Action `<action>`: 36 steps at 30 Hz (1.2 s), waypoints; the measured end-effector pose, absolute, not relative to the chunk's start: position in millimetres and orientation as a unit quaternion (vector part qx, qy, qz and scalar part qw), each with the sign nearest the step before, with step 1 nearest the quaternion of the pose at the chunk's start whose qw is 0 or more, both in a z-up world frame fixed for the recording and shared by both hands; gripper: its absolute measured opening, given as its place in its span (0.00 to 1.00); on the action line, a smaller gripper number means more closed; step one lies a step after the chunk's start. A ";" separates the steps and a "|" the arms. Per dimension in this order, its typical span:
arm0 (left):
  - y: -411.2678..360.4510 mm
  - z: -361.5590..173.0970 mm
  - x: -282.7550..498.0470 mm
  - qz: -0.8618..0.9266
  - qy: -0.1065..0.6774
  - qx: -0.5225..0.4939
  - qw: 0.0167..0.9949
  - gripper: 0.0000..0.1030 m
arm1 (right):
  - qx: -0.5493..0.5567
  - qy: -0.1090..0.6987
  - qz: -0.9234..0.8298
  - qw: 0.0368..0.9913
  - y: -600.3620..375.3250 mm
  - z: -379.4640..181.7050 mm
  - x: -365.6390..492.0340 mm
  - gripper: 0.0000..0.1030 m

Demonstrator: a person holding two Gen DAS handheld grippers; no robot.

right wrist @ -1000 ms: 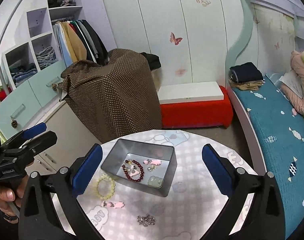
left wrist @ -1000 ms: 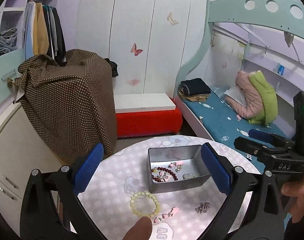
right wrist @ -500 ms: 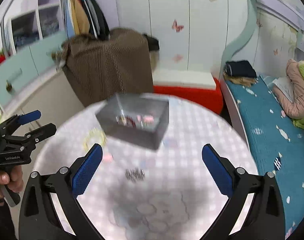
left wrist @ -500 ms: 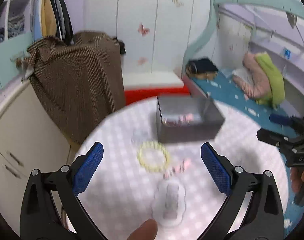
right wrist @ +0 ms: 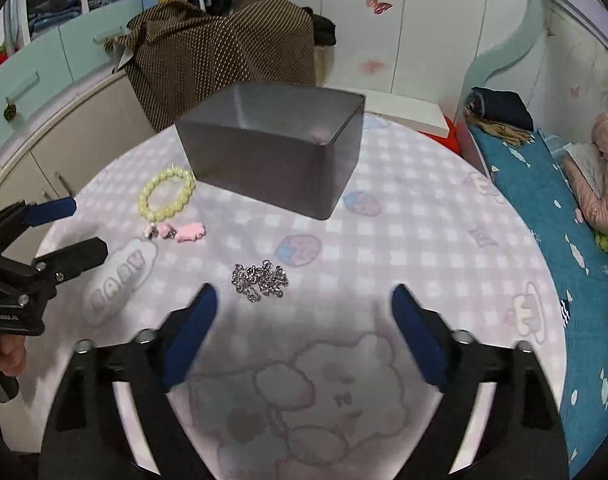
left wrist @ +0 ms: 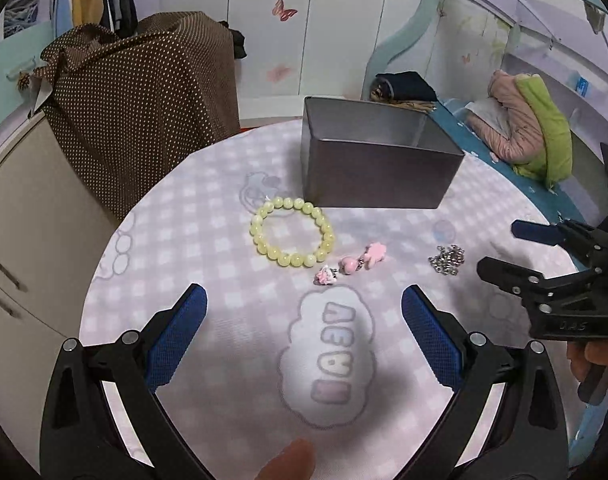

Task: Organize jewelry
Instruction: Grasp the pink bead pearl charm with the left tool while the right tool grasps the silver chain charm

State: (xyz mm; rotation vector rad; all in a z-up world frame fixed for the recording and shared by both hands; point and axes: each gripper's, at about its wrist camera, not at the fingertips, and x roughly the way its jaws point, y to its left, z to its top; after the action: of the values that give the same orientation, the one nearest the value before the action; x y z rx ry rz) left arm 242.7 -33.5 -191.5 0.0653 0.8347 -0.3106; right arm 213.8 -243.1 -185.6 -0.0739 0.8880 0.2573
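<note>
A grey metal box (left wrist: 376, 168) (right wrist: 276, 152) stands on the round checked table (left wrist: 224, 280) (right wrist: 424, 240). In front of it lie a pale yellow bead bracelet (left wrist: 291, 237) (right wrist: 167, 197), small pink charms (left wrist: 354, 264) (right wrist: 178, 232) and a silver chain heap (left wrist: 447, 260) (right wrist: 261, 280). My left gripper (left wrist: 303, 332) hovers open, low over the table, just short of the bracelet and charms. My right gripper (right wrist: 304, 320) is low too, its jaws closing with nothing between them; the chain lies just ahead of its left finger.
A brown dotted cloth (left wrist: 144, 100) covers a cabinet behind the table on the left. A bed with a teal sheet (right wrist: 544, 200) runs along the right. A red and white bench (right wrist: 404, 114) sits behind the box. A fingertip (left wrist: 288, 460) shows at the bottom edge.
Both grippers have come down and tipped toward the table, so the jewelry looks larger and nearer. The box's inside is now hidden behind its wall. The right jaws have narrowed.
</note>
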 end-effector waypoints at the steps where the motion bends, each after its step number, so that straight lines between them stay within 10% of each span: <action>1: -33.6 -192.9 244.7 -0.149 0.406 0.029 0.901 0.95 | -0.038 0.433 0.127 0.892 -241.8 -188.5 217.5 0.65; 7: -34.7 -203.2 253.8 -0.143 0.419 0.020 0.897 0.95 | -0.044 0.435 0.144 0.888 -235.7 -196.4 229.5 0.59; 15: -38.4 -213.2 266.8 -0.132 0.435 0.004 0.891 0.95 | -0.060 0.427 0.183 0.883 -219.4 -199.1 229.1 0.16; 31: -38.8 -226.2 283.6 -0.087 0.450 0.034 0.888 0.94 | 0.006 0.434 0.190 0.881 -250.3 -191.7 220.2 0.15; 36: -44.6 -223.7 282.0 -0.090 0.443 0.046 0.891 0.63 | 0.007 0.437 0.190 0.879 -249.8 -193.3 217.5 0.15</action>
State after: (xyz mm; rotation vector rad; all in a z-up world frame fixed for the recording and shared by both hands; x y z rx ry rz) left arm 282.0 -44.7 -223.7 0.0955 0.9208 -0.1871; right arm 217.5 -249.8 -193.3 0.0142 0.9114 0.3965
